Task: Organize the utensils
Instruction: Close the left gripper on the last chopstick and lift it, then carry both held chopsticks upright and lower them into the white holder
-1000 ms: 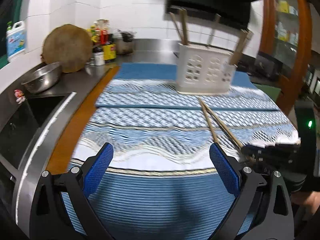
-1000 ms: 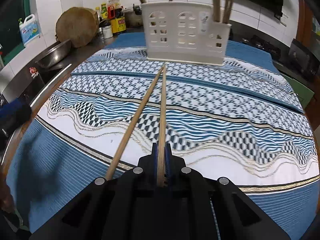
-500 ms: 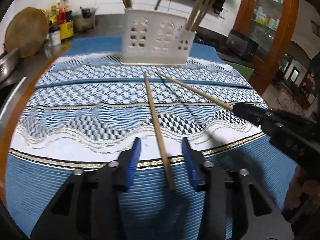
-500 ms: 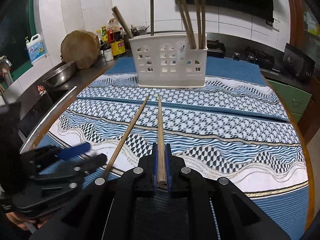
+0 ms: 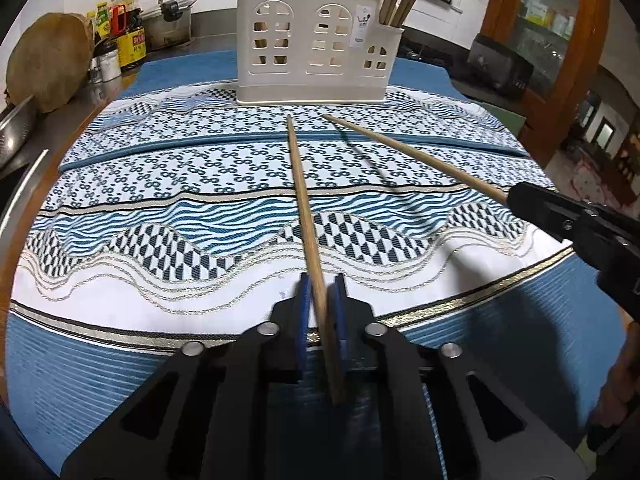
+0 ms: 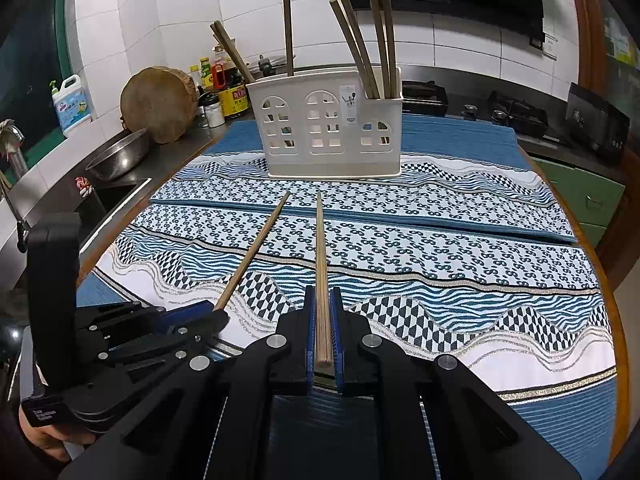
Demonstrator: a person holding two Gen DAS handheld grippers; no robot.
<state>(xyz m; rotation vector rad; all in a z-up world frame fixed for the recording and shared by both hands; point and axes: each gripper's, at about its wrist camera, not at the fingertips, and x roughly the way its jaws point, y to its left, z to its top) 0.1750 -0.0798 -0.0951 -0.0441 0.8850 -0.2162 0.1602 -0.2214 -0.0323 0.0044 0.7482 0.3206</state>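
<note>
Now both chopsticks are being gripped, one per gripper. The left gripper (image 5: pixel 320 300), whose jaws have just been closing, is being clamped on the left chopstick (image 5: pixel 304 200) near its thick end; the blue pads (image 5: pixel 302 312) are pressing its sides. The right gripper (image 6: pixel 322 320) is being kept tight on the right chopstick (image 6: pixel 322 260), whose shaft is being pointed toward the white utensil holder (image 6: pixel 324 128). The holder is being seen upright at the far side of the patterned cloth (image 6: pixel 440 248), with several chopsticks standing inside. Both held tips are being kept short of the holder, above the cloth.
</note>
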